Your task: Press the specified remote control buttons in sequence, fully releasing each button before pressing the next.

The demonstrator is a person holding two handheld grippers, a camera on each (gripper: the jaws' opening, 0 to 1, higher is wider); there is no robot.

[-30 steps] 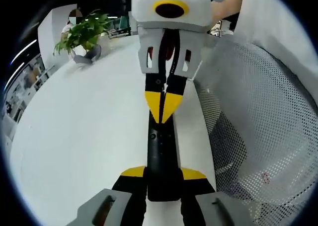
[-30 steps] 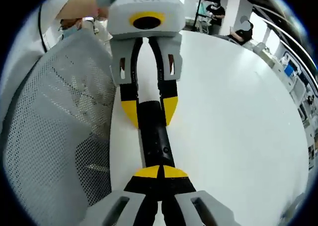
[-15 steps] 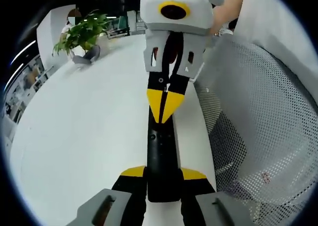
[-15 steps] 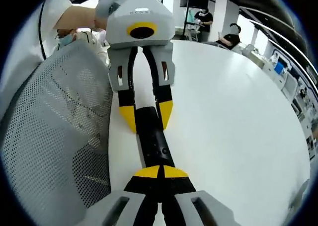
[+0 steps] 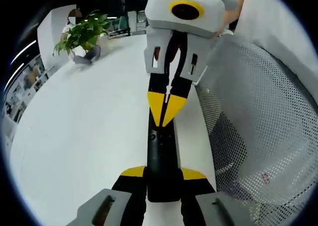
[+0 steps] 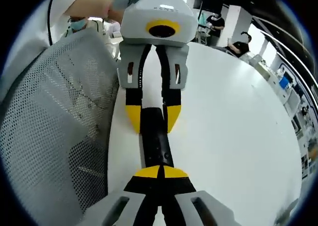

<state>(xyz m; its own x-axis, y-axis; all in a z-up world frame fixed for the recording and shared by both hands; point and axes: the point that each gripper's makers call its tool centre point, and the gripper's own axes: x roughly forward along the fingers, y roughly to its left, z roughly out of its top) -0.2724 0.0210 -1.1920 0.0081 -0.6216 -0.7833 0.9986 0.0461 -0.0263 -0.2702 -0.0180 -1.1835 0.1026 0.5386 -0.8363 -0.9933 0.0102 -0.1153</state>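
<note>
The left tool [image 5: 162, 177] clamps the remote [image 5: 160, 154] just above the desk [image 5: 89, 126]. The right tool [image 6: 160, 172], tips pinched shut, has edged back slightly, suggesting a button release.

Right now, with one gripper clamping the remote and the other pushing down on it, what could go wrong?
1. The remote lies close to the table edge, beside a mesh chair; a skewed push could slide it off.
2. The left gripper holds just one end, so the remote might pivot.
3. The right gripper, tips shut, covers the buttons, so a wrong button may get pressed.
</note>
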